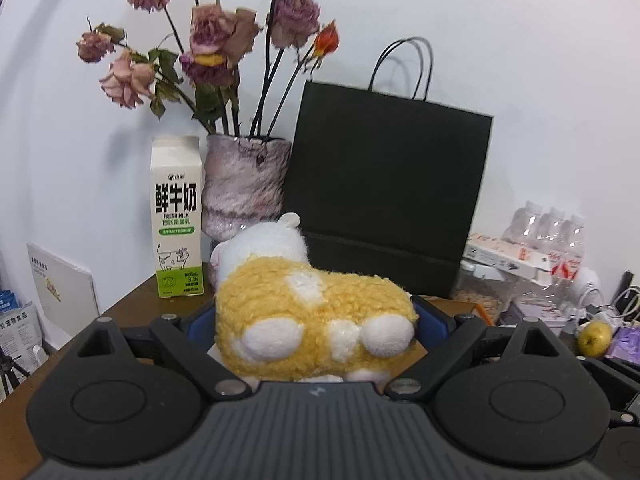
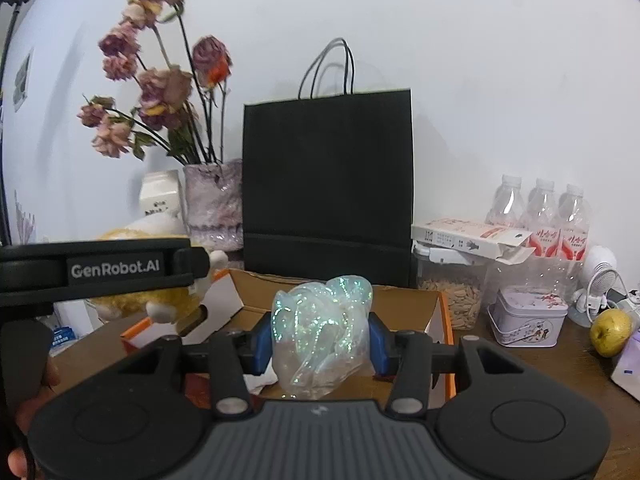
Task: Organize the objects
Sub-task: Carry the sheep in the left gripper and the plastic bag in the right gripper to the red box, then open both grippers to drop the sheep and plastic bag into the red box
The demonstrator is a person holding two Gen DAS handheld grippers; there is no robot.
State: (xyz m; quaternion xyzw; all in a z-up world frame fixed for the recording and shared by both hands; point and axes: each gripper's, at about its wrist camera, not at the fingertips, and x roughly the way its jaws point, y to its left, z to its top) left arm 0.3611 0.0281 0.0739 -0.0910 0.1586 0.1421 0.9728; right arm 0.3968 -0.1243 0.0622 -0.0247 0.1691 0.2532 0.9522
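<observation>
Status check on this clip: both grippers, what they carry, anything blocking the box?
Left gripper shut on plush toy. Right gripper shut on iridescent clump, over open box. Left gripper alongside, nothing else in the way.

"FRESH MILK" on the milk carton (image 1: pixel 176 216); "GenRobot.AI" on, seemingly, the left tongs (image 2: pixel 188 304).

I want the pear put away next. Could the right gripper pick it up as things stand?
Probably not yet: the right gripper is shut on a glittery plastic toy. The pear itself lies unobstructed at the right.
</observation>
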